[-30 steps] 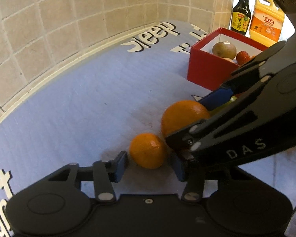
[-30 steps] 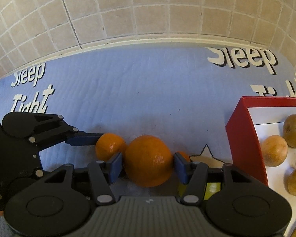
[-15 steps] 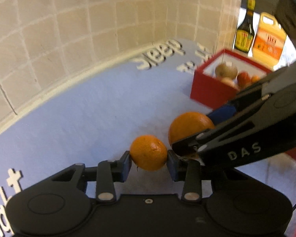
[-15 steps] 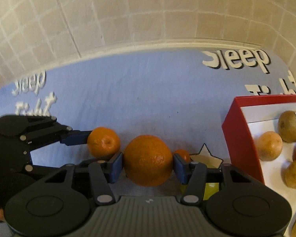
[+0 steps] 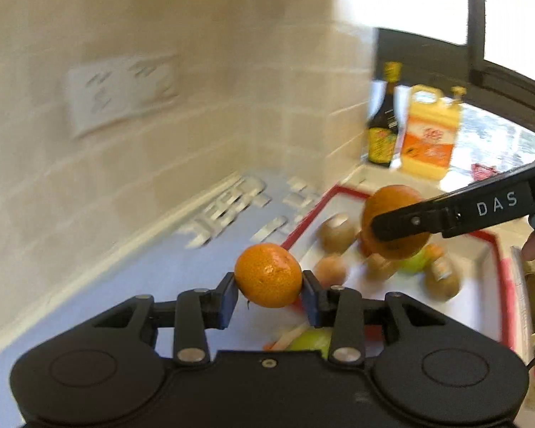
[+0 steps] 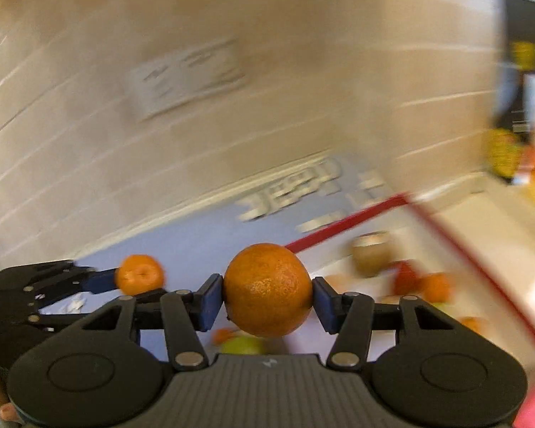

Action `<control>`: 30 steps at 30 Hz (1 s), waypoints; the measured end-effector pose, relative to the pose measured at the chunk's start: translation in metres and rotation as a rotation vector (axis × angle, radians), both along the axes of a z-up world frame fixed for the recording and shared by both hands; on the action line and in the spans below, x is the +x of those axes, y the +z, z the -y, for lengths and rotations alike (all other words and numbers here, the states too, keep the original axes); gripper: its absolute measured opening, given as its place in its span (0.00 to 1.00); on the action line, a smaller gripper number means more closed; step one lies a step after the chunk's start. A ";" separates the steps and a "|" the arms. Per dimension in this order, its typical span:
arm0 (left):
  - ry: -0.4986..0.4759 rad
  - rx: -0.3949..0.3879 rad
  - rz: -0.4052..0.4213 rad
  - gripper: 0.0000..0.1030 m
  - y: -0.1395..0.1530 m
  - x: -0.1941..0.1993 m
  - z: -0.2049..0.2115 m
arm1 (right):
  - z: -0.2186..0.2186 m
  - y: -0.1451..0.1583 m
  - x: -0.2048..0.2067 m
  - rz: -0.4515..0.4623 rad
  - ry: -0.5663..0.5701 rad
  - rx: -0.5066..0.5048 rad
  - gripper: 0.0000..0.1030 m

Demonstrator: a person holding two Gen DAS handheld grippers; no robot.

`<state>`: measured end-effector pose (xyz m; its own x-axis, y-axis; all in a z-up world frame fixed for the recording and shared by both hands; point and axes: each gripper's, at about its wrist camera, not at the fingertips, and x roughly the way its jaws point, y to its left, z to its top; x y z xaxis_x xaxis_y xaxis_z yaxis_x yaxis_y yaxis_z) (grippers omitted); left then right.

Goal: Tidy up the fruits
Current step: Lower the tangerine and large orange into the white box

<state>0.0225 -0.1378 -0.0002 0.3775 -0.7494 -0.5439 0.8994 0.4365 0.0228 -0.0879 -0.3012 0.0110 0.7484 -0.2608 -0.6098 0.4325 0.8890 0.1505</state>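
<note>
My left gripper (image 5: 269,294) is shut on a small mandarin (image 5: 268,274) and holds it in the air near the corner of the red box (image 5: 501,285). My right gripper (image 6: 267,303) is shut on a large orange (image 6: 267,289), lifted above the mat. In the left wrist view the large orange (image 5: 388,210) hangs over the red box, which holds kiwis (image 5: 335,233) and other fruit. In the right wrist view the mandarin (image 6: 139,274) shows at the left in the left gripper's fingers. The red box's rim (image 6: 342,223) lies ahead to the right.
A blue mat with white lettering (image 5: 232,207) lies against the tiled wall with a socket plate (image 5: 121,92). A dark sauce bottle (image 5: 383,125) and a yellow detergent jug (image 5: 429,135) stand behind the box. A green fruit (image 6: 240,345) lies below my right gripper.
Both grippers have lifted their fruit off the mat and swung right toward the red box. The views are now motion-blurred.
</note>
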 end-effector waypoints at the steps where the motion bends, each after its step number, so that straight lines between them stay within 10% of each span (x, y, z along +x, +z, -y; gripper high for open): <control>1: -0.024 -0.009 0.004 0.44 0.004 -0.007 0.012 | 0.008 0.003 -0.012 0.005 -0.037 -0.012 0.54; 10: -0.319 0.035 -0.006 0.44 -0.007 -0.090 0.120 | 0.103 -0.007 -0.102 -0.059 -0.334 0.003 0.54; 30: -0.540 0.254 0.002 0.45 -0.077 -0.150 0.173 | 0.139 -0.078 -0.100 -0.217 -0.328 0.076 0.54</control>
<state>-0.1277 -0.3110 -0.0768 -0.0195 -0.6819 -0.7311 0.9924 -0.1018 0.0686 -0.1883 -0.4405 -0.0666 0.4850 -0.4125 -0.7711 0.7203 0.6885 0.0847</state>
